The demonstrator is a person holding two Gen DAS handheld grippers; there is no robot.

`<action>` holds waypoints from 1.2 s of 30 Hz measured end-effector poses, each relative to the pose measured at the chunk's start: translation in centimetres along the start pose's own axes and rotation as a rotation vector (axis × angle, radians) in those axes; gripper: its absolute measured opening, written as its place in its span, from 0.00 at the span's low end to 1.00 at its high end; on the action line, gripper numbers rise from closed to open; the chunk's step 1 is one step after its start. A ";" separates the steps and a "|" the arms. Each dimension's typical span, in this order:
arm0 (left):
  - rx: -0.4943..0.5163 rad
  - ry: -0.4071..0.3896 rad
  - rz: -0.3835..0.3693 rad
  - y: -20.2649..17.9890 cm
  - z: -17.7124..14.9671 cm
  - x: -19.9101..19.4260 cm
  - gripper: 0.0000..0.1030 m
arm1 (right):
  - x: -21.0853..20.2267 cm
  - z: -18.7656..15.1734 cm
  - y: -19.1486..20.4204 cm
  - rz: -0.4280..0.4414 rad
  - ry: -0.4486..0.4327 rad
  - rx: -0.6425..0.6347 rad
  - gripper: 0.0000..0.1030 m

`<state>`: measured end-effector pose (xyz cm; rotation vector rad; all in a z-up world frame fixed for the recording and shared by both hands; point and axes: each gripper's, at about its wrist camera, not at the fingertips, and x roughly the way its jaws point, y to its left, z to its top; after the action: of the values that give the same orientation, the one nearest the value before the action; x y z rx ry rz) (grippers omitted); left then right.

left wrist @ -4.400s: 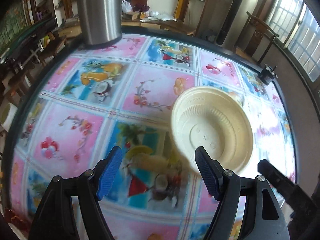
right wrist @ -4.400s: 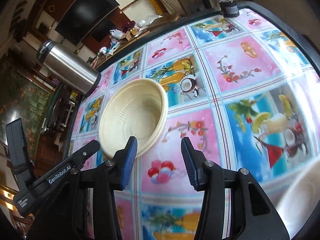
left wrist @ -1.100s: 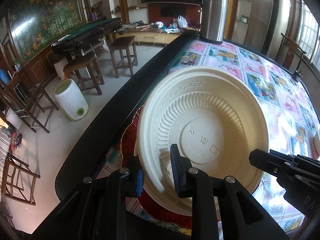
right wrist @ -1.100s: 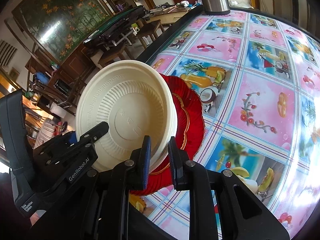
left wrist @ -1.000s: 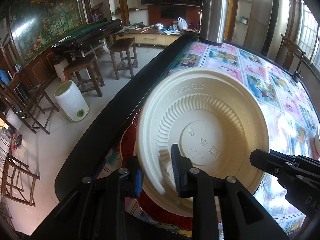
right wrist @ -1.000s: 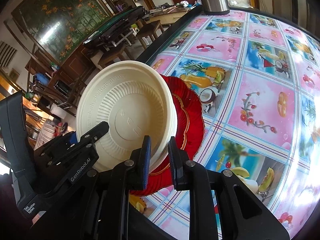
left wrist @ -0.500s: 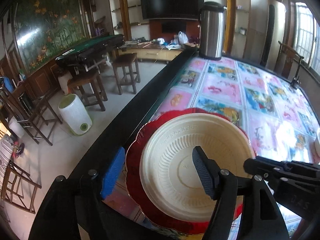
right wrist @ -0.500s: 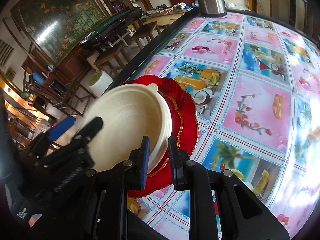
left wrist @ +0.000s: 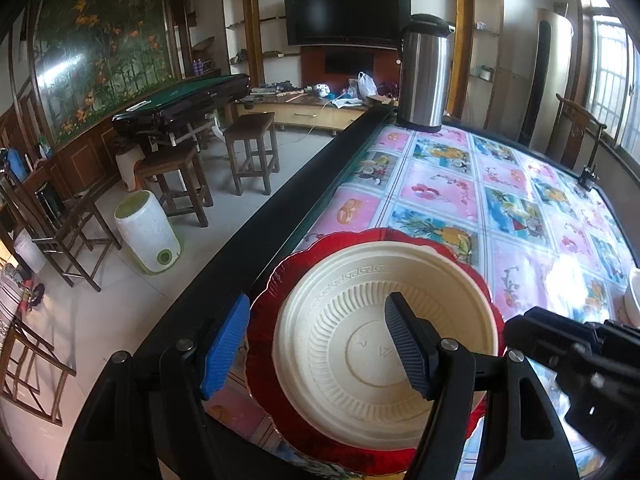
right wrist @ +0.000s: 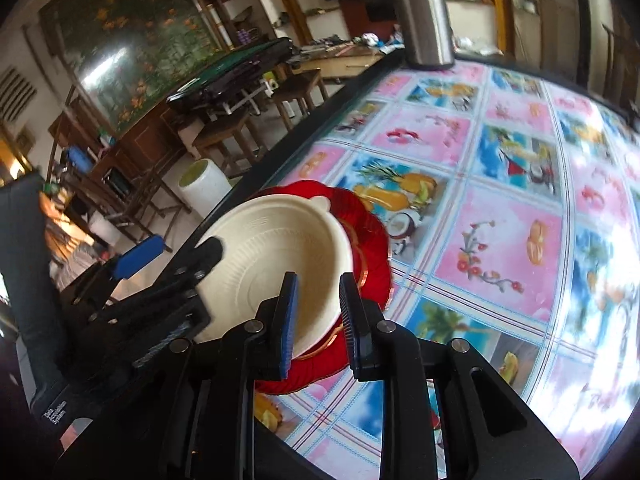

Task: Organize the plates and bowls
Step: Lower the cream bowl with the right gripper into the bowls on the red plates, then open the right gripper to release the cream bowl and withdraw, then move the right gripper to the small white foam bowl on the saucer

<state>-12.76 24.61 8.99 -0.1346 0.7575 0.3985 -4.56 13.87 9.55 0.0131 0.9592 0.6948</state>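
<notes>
Cream bowl (left wrist: 384,336) sits right way up inside the red plate (left wrist: 276,280), near the table edge (left wrist: 280,208). From the left wrist view the bowl lies directly ahead of and below the left gripper (left wrist: 316,340), between its two pads but apart from both.

Left gripper: jaws wide, holding nothing. Its blue pad (left wrist: 224,348) hangs over the plate's near-left rim; the other pad (left wrist: 404,344) hangs over the bowl's floor.

Right gripper (right wrist: 316,312): jaws narrow, straddling the bowl's near wall (right wrist: 316,320), one finger inside the bowl and one outside. A small gap shows on each side of the wall, so I judge the grip slack or just let go (contact at the pads cannot be confirmed; the frame is blurred).

Step in hand, as judged: releasing the bowl onto the plate.

Recommendations:
- Open the right jaws a little further before drawing back, so neither pad drags the thin wall and tips the bowl.
- Withdraw up and toward the holder, along the fingers, not sideways; a sideways pull would slide bowl and plate toward the table edge just left of the claw.
- Keep the left gripper wide and lift it straight clear of the bowl floor.
- Plate and bowl are light plastic, likely to shift at a light knock.

A second pale dish (left wrist: 632,296) shows far right of the left gripper, mostly cut off; presumably next to collect.
</notes>
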 end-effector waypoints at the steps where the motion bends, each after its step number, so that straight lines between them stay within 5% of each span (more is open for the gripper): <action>1: -0.002 -0.005 -0.003 0.0 0.0 -0.1 0.68 | -0.2 0.0 0.4 -0.015 -0.008 -0.015 0.21; 7: -0.022 -0.046 -0.011 -0.7 0.3 -0.8 0.71 | -1.6 -0.1 0.5 -0.098 -0.049 -0.043 0.21; 11: -0.021 -0.072 -0.022 -1.3 0.5 -1.3 0.73 | -2.5 -0.2 -0.2 -0.111 -0.062 -0.031 0.35; 36: 0.073 -0.103 -0.098 -8.3 0.6 -2.4 0.74 | -5.7 -1.6 -6.3 -0.174 -0.096 0.093 0.35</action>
<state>-10.66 16.44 10.85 -0.0814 0.6600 0.2824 -4.55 5.35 10.95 0.0442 0.8878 0.4852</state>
